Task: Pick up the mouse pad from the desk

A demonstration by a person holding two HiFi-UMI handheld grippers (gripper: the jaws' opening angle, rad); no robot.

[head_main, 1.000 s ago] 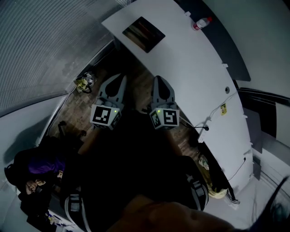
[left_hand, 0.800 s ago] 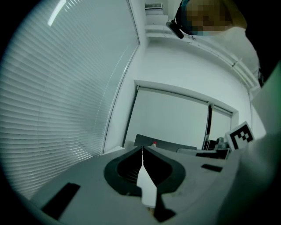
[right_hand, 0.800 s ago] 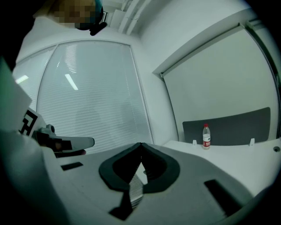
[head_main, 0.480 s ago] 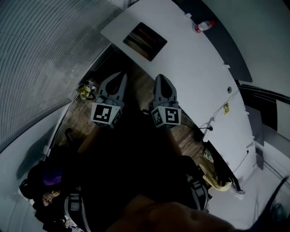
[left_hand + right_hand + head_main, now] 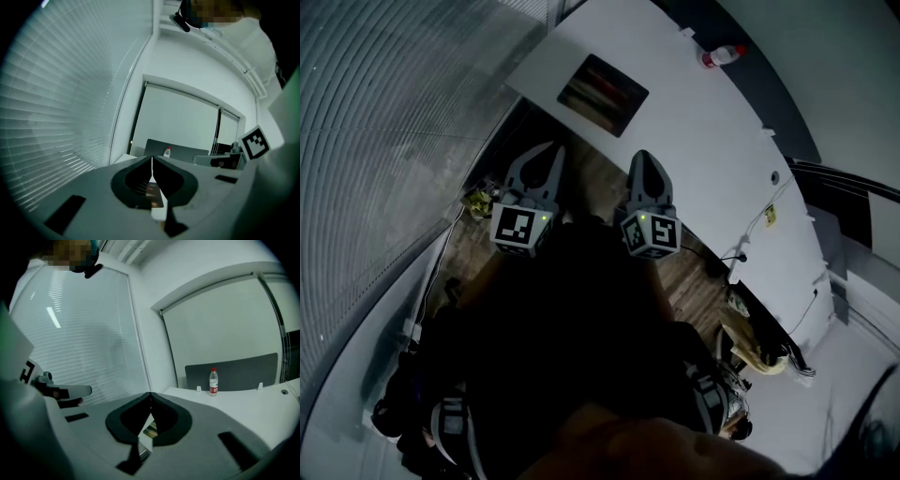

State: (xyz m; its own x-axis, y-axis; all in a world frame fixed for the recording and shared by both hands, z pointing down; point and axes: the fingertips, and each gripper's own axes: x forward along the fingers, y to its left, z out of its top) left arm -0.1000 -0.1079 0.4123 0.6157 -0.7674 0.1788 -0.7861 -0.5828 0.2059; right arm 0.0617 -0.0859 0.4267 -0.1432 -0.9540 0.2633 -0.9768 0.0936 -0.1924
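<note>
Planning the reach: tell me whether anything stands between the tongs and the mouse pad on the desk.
Nothing visible does. The mouse pad lies alone near the desk edge facing the left tongs and right tongs, both shut and empty, held over the floor. The bottle stands at the far edge, aside.

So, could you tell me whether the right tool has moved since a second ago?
Yes: the right tool has come forward toward the desk, its tip now nearer the mouse pad than before.
</note>
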